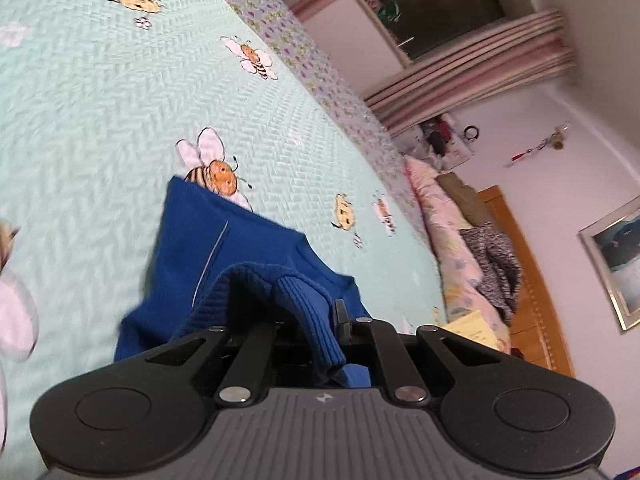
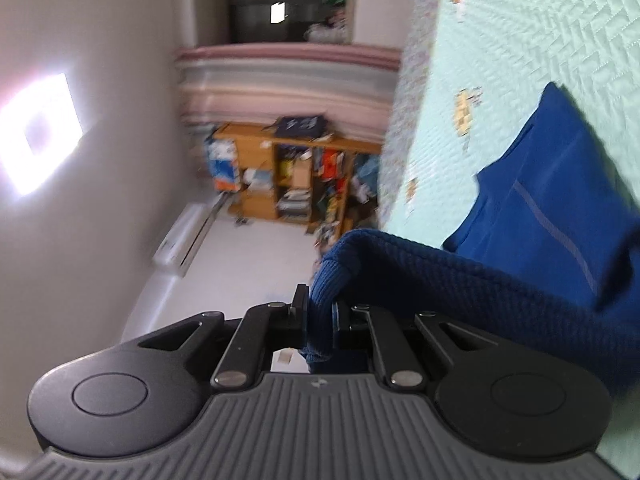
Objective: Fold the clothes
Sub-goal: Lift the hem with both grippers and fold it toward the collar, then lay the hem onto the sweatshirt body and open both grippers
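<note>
Left wrist view gives us the blue knit garment [image 1: 240,248] lying partly on the bed's mint quilt [image 1: 100,120], its body spread over the bee print while its ribbed hem rises toward us. Our left tool [image 1: 316,320] is clamped on that ribbed edge, the cloth bunched between the black fingers and hanging down behind them. A thin pale stripe runs down the flat part of the fabric.

From the right wrist view we see the same garment [image 2: 552,200] stretching from the quilt [image 2: 500,60] up to our right tool [image 2: 320,316], which is closed on another stretch of the ribbed edge. Both pictures are tilted and somewhat blurred.

Beyond the bed, we make out striped curtains [image 1: 480,72], a wooden bookshelf [image 2: 288,176] crammed with things, and a framed picture [image 1: 616,260] on the wall.
</note>
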`<move>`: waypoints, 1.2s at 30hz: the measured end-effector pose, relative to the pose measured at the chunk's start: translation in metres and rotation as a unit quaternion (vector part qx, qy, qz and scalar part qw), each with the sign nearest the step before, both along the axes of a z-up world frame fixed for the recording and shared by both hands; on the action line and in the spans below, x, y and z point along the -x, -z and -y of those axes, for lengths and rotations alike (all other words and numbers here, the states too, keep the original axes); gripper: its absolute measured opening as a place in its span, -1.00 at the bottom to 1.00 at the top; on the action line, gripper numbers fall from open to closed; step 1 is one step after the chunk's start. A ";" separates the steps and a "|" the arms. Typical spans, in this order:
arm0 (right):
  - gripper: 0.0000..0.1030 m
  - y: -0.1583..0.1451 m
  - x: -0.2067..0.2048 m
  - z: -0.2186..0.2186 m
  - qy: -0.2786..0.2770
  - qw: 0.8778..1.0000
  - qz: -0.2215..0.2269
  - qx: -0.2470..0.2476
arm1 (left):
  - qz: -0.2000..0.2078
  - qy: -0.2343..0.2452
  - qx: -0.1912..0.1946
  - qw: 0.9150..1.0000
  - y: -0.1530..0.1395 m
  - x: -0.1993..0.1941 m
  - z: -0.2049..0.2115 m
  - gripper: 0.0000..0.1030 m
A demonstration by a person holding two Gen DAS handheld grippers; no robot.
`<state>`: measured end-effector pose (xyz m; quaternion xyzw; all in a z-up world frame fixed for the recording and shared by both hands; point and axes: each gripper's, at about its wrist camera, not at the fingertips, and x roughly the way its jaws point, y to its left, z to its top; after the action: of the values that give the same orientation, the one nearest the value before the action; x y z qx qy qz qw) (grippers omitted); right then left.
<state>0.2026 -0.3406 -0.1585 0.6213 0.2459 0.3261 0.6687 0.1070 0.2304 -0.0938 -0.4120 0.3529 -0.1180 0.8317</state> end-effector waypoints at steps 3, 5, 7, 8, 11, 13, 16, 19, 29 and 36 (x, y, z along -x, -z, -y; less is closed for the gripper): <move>-0.77 0.018 -0.028 -0.004 0.018 0.999 -0.038 0.005 | -0.022 -0.007 -0.016 1.000 0.006 -0.043 0.001 -0.84; -0.77 0.033 -0.042 -0.005 0.027 0.997 -0.067 0.005 | -0.042 -0.009 -0.027 0.999 0.016 -0.066 0.004 -0.84; -0.77 0.048 -0.053 -0.007 0.037 0.995 -0.091 0.008 | -0.061 -0.012 -0.039 0.997 0.028 -0.084 0.007 -0.84; -0.77 0.055 -0.059 -0.008 0.041 0.994 -0.103 0.009 | -0.070 -0.014 -0.043 0.997 0.033 -0.091 0.007 -0.84; -0.77 0.067 -0.067 -0.012 0.049 0.992 -0.120 0.006 | -0.087 -0.013 -0.043 0.995 0.048 -0.107 0.007 -0.83; -0.77 0.073 -0.073 -0.014 0.052 0.990 -0.129 0.007 | -0.092 -0.013 -0.043 0.995 0.053 -0.116 0.006 -0.83; -0.77 0.076 -0.082 -0.018 0.055 0.989 -0.138 0.019 | -0.097 -0.015 -0.042 0.994 0.061 -0.128 0.003 -0.82; -0.75 0.081 -0.094 -0.020 0.060 0.985 -0.157 0.025 | -0.118 -0.028 -0.013 0.993 0.071 -0.141 -0.005 -0.70; 0.23 0.087 -0.094 -0.005 0.097 0.981 -0.164 -0.046 | -0.085 -0.087 0.052 0.991 0.063 -0.122 -0.035 0.70; 0.26 0.065 -0.052 -0.007 0.086 0.987 -0.124 0.062 | -0.047 -0.039 -0.011 0.998 0.041 -0.071 -0.013 0.72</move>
<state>0.2547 -0.3334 -0.2232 0.6333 0.2920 0.1720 0.6958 0.1782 0.2434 -0.1348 -0.4216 0.3762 -0.0625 0.8227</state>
